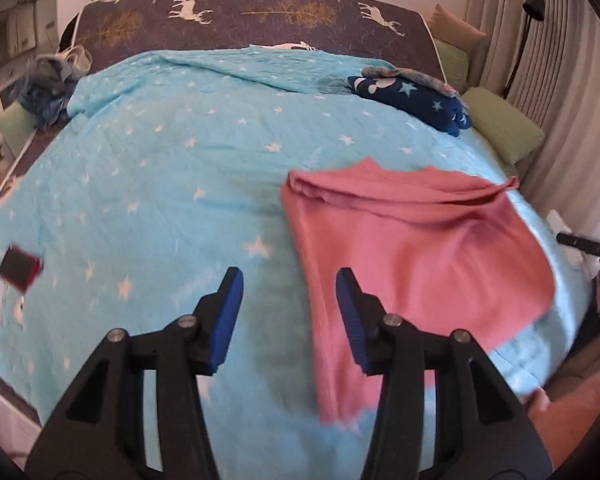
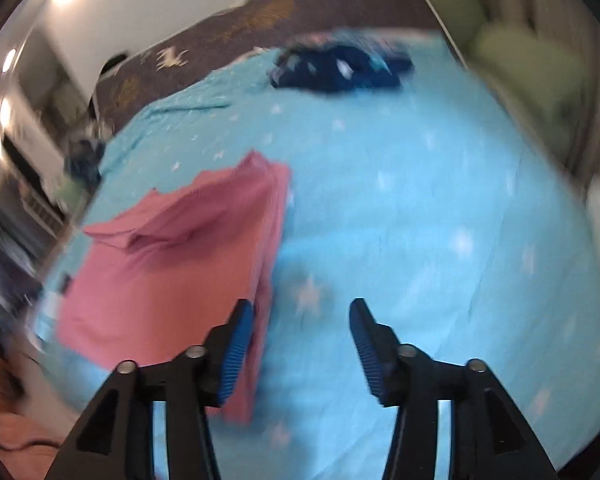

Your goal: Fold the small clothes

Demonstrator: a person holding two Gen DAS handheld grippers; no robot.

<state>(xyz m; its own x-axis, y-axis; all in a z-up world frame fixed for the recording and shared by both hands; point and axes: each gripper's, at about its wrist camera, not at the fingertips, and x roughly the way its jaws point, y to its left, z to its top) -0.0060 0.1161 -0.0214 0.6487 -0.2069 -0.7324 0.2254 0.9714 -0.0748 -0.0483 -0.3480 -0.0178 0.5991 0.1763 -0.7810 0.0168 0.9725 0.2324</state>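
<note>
A pink garment (image 1: 412,248) lies partly folded on the light blue star blanket (image 1: 172,184), its upper part doubled over. My left gripper (image 1: 290,280) is open and empty, held above the blanket at the garment's left edge. In the blurred right wrist view the pink garment (image 2: 172,248) lies to the left. My right gripper (image 2: 302,312) is open and empty above the blanket, at the garment's right edge.
A folded dark blue star-print garment (image 1: 412,100) lies at the far right of the bed, also in the right wrist view (image 2: 336,68). A heap of blue clothes (image 1: 48,84) sits far left. Green pillows (image 1: 500,120) line the right side. A small dark red-edged object (image 1: 20,268) lies on the left.
</note>
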